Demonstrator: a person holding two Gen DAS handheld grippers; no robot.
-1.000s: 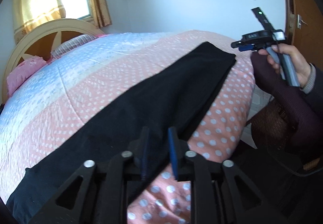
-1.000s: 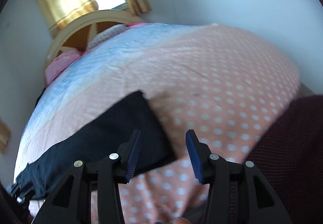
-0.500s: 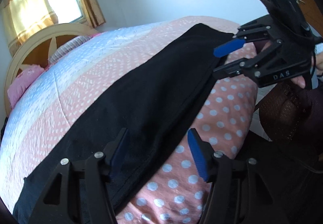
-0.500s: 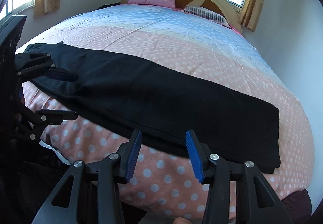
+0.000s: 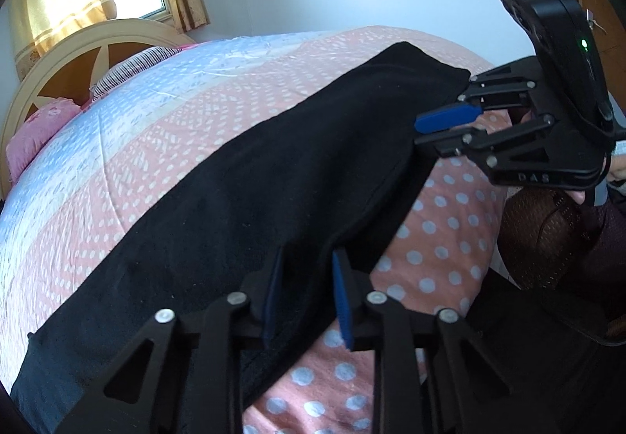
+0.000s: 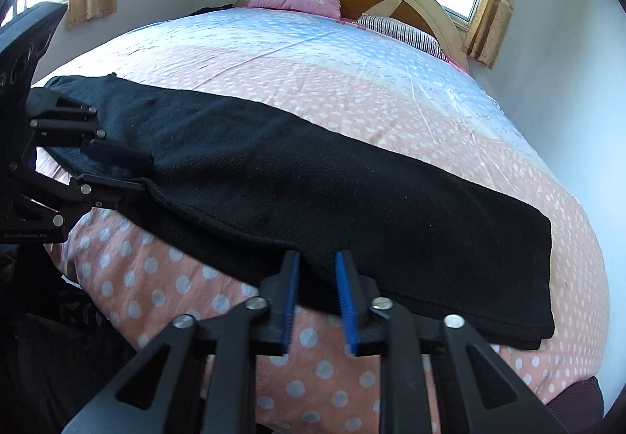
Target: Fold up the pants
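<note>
Partly hidden: long black knit pants (image 6: 313, 175) across near edge of polka-dot pink bedspread (image 6: 352, 89); left gripper (image 5: 305, 297) and right gripper (image 6: 317, 301) each clench near hem.

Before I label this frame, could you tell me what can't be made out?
- Left wrist view: the pants hide whether the left gripper pinches them.
- Right wrist view: whether the right gripper holds cloth is unclear.
- Right wrist view: the frame edge crops the left gripper's body.
</note>
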